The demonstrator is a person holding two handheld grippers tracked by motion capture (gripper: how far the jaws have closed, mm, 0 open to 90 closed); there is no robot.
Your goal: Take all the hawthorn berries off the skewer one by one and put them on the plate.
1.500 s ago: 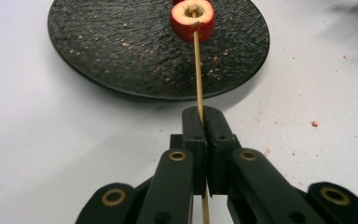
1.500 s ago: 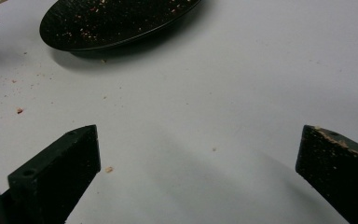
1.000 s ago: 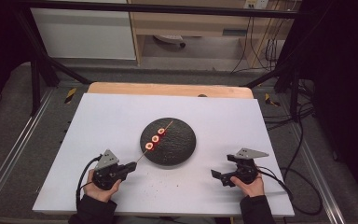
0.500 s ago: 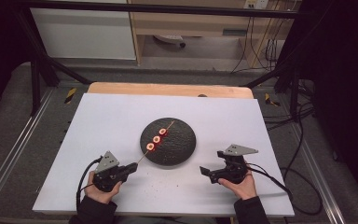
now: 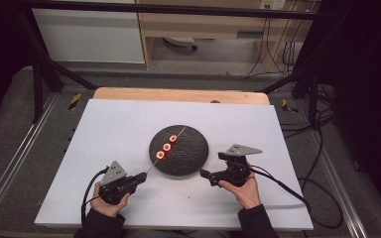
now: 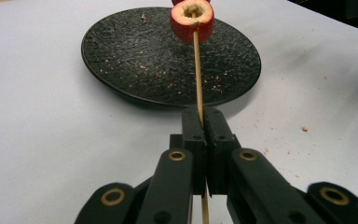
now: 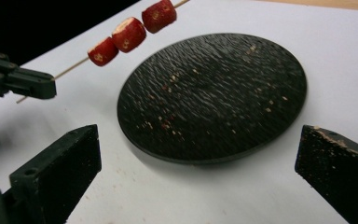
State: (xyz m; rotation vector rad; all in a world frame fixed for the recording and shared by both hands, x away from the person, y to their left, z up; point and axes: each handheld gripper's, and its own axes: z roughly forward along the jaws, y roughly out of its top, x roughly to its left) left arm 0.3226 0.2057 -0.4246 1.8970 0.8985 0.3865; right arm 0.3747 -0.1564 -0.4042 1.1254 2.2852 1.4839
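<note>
White board covers the table [image 5: 129,124], and a dark round plate [image 5: 188,161] lies near its middle, flecked with crumbs. Taking the plate as landmark: a thin wooden skewer [image 6: 197,70] carrying three red fruit slices [image 5: 167,147] is held above the plate's left part, its bare tail running out past the rim toward the person. The left gripper [image 5: 140,177], just off the plate's near-left edge, is clenched on that bare tail, jaws pressed together with the stick between them. The right gripper [image 5: 204,174] sits at the plate's near-right edge with its jaws spread wide and nothing between them, facing across the plate toward the slices.

The skewer looks light but thin and springy, likely to snap or twist if squeezed far from the fruit. The slices seem soft, moist and hollow-cored, so they may crush or shed crumbs. Gripping each slice gently across its skin sides would probably serve best.
</note>
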